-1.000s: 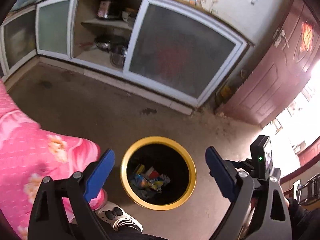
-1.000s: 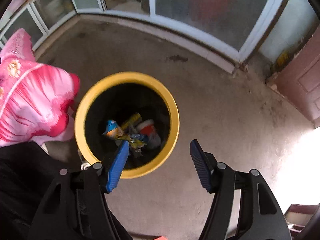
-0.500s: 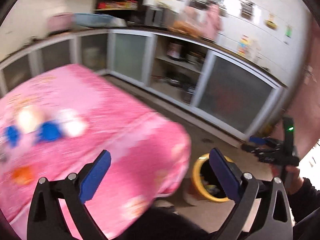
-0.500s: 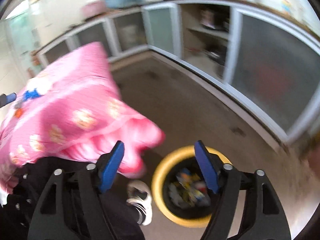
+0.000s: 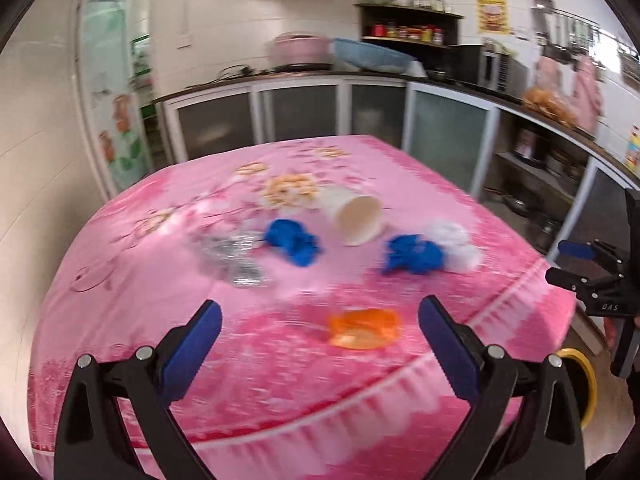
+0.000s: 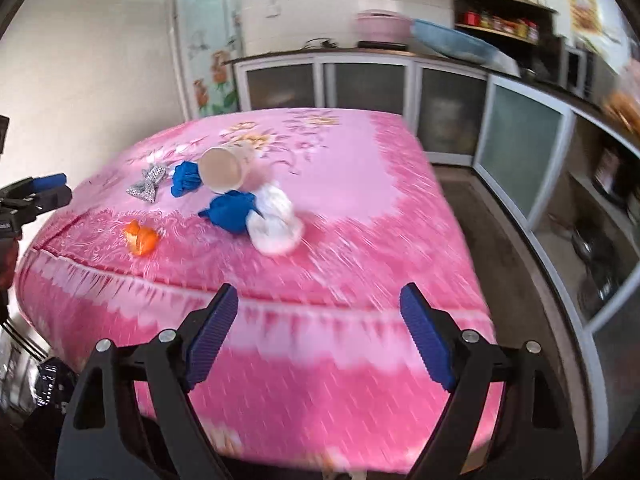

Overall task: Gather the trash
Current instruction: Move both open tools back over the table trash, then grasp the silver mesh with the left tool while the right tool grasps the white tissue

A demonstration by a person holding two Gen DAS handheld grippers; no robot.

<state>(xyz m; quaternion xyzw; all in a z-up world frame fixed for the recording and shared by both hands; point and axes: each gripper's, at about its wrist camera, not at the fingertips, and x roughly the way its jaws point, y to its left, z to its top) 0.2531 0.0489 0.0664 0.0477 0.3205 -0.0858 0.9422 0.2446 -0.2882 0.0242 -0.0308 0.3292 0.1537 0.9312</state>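
Moved since a second ago: both grippers were over the yellow bin looking down into it; now both are lifted and face the table, and the bin has slid off to the edge of the left view.
Trash: six pieces lie loose on the pink flowered tablecloth [image 5: 360, 168], all toward its near side.
Orange scrap [image 5: 363, 328]: nearest the table edge, straight ahead of the left gripper and framed between its fingers, not touched.
Blue wads: one crumpled blue wad [image 5: 294, 240] sits mid-table, a second blue wad [image 5: 414, 256] lies to its right, touching a white crumpled wad [image 5: 454, 244].
Paper cup [image 5: 358, 220]: tipped on its side between the two blue wads, a little farther back, its mouth turned toward the cameras.
Silver wrapper [image 5: 236, 256]: shiny, crinkled, left of the first blue wad; in the right view it looks bow-shaped.
Left gripper [image 5: 316, 344]: spread wide, nothing between its blue pads, hovering before the near table edge.
Right gripper [image 6: 316, 330]: also spread wide and carrying nothing, held off the table's corner, well apart from the trash; it shows at the right edge of the left view.
Yellow bin [image 5: 584, 376]: on the floor by the table's right corner, only a slice of rim in view.
Room: glass-fronted cabinets [image 5: 304, 112] run under a dark counter behind the table; a spice shelf [image 5: 408, 32] hangs on the tiled wall.
Blur: both views are smeared, so fine detail on the trash cannot be told.
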